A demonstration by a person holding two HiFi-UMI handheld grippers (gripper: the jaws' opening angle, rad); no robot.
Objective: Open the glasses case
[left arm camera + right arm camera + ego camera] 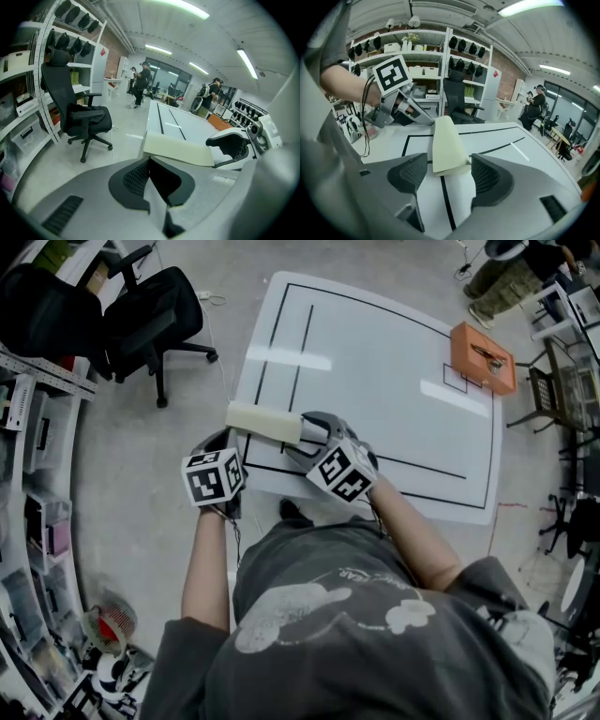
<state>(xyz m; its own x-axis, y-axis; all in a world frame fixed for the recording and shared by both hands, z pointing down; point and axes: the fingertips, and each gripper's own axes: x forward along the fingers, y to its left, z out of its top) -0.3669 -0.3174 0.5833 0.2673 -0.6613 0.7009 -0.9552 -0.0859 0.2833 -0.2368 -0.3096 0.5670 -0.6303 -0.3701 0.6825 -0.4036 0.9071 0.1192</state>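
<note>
The white tabletop (375,352) with its black lines stretched away from me, an orange box (483,357) at its far right corner and an office chair (155,310) on the floor off to the left. The glasses case (264,421) — cream, closed — sat at the near left corner, one end reaching out past the edge.

That was my worry. Only one end looked held, so if my right side closed off-centre, or pushed instead of pinching, the case could twist out of the left's grip and drop to the floor. A lid caught too near its hinge would not lift either — it would just drag the whole case along.

My left gripper (151,161) had its jaws drawn nearly together, and in the right gripper view they seemed clamped on the far end of the case. My right gripper (449,165) had its jaws spread wide, with the near end of the case lying between the pads (485,176). Neither pad pressed on it, though the right-hand one stood just beside its corner.
</note>
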